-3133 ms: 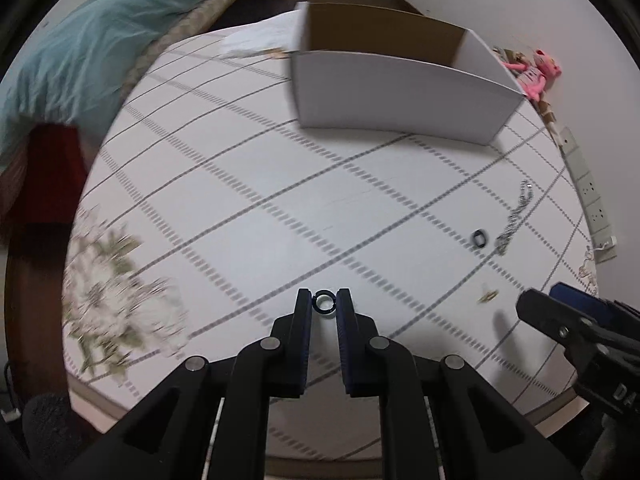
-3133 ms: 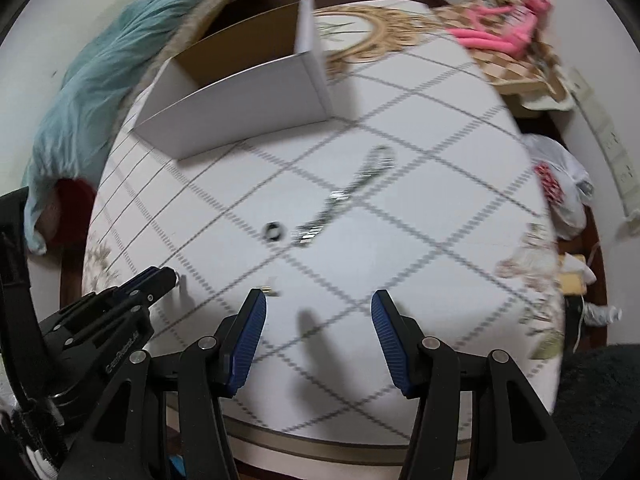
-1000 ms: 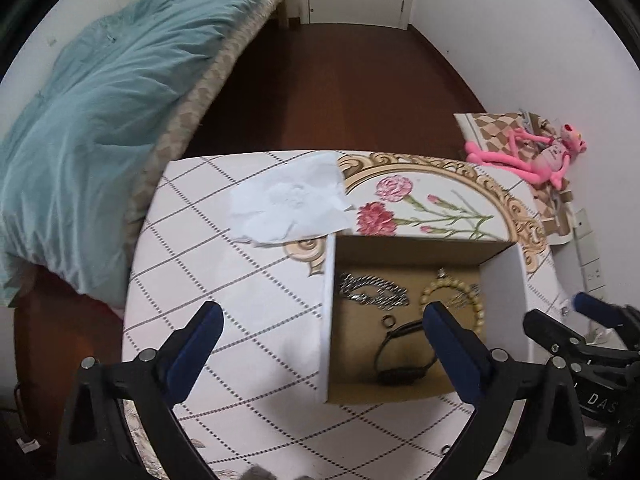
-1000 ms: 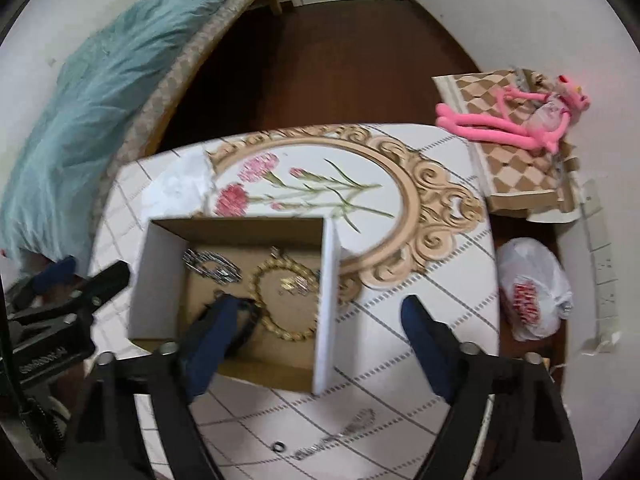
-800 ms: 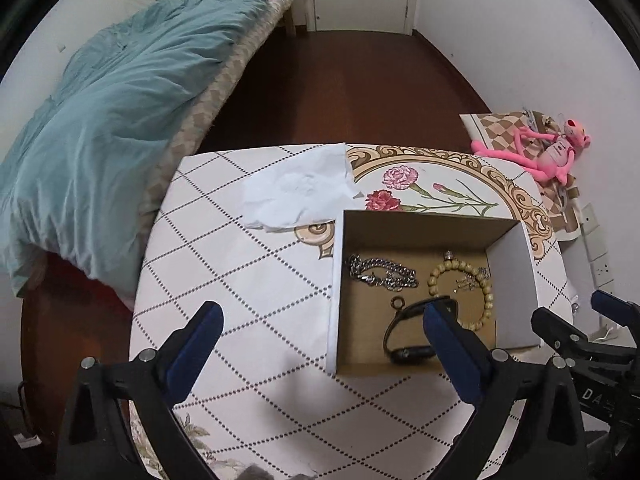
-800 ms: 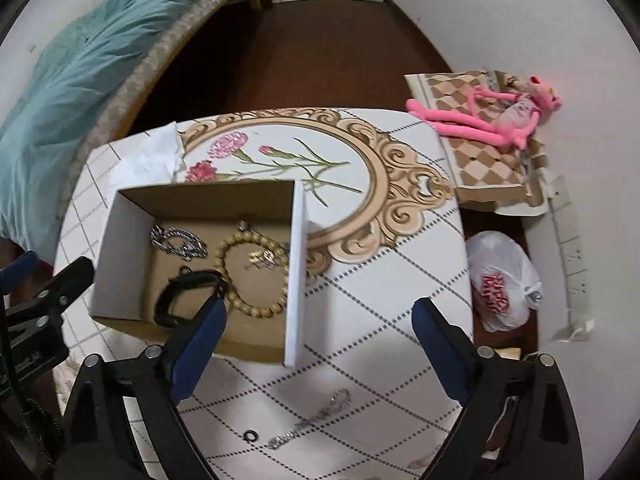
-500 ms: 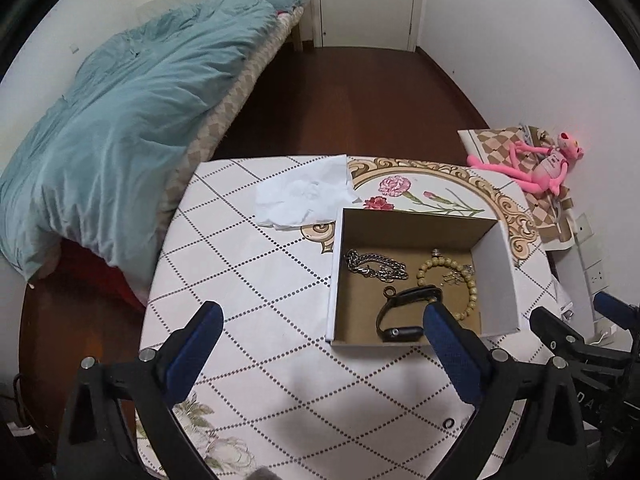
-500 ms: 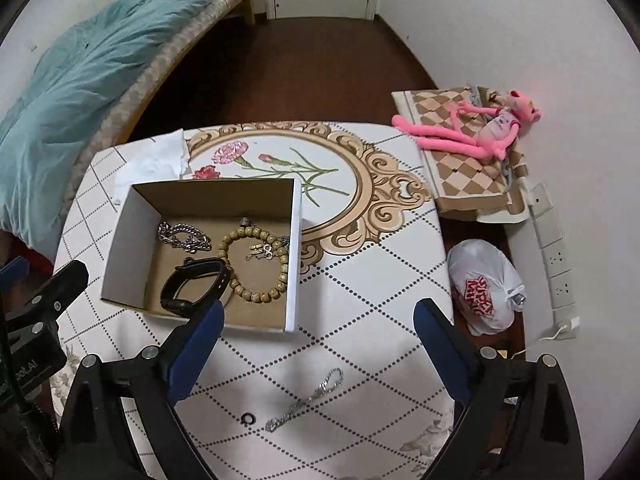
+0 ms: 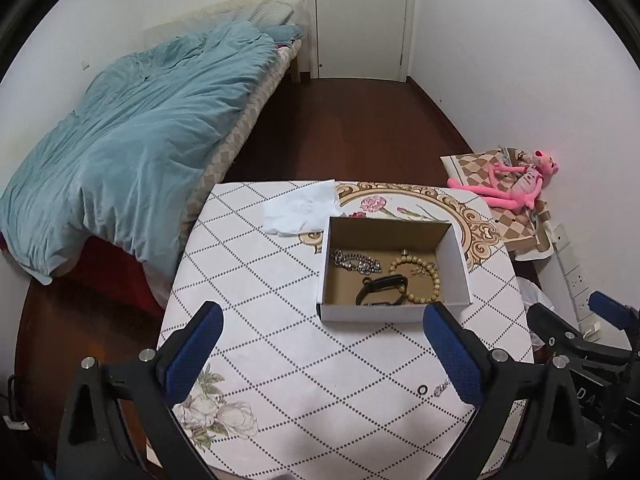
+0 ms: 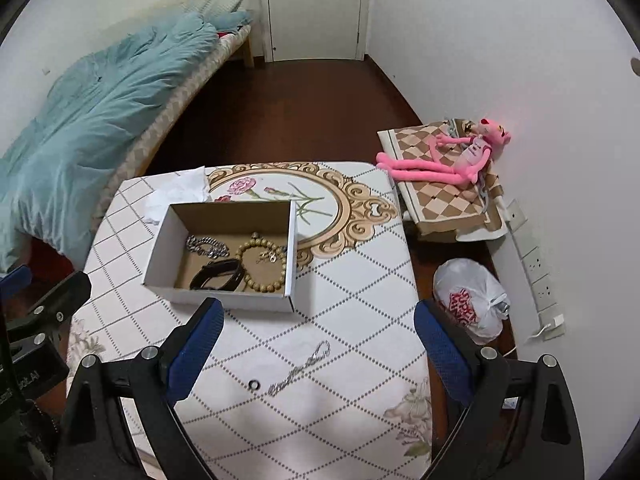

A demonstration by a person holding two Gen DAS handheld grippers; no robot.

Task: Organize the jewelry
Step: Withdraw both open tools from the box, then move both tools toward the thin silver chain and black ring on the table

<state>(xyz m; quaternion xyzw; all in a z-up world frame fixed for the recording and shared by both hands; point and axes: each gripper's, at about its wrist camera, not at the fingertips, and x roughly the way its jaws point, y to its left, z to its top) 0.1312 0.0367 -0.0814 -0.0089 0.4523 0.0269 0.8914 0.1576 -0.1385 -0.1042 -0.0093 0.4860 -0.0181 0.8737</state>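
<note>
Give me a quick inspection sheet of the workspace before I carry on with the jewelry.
Surface: table, patterned cloth.
Job's things: box holds chain bracelet, bead bracelet, black band; ring and silver chain lie outside.
Clutter: white tissue behind box.
Grippers: left gripper and right gripper open, empty.
Cables: white cord by wall sockets.
Surroundings: bed, pink plush toy, plastic bag, door.

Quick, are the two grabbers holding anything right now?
Left gripper: open, holding nothing.
Right gripper: open, holding nothing.
</note>
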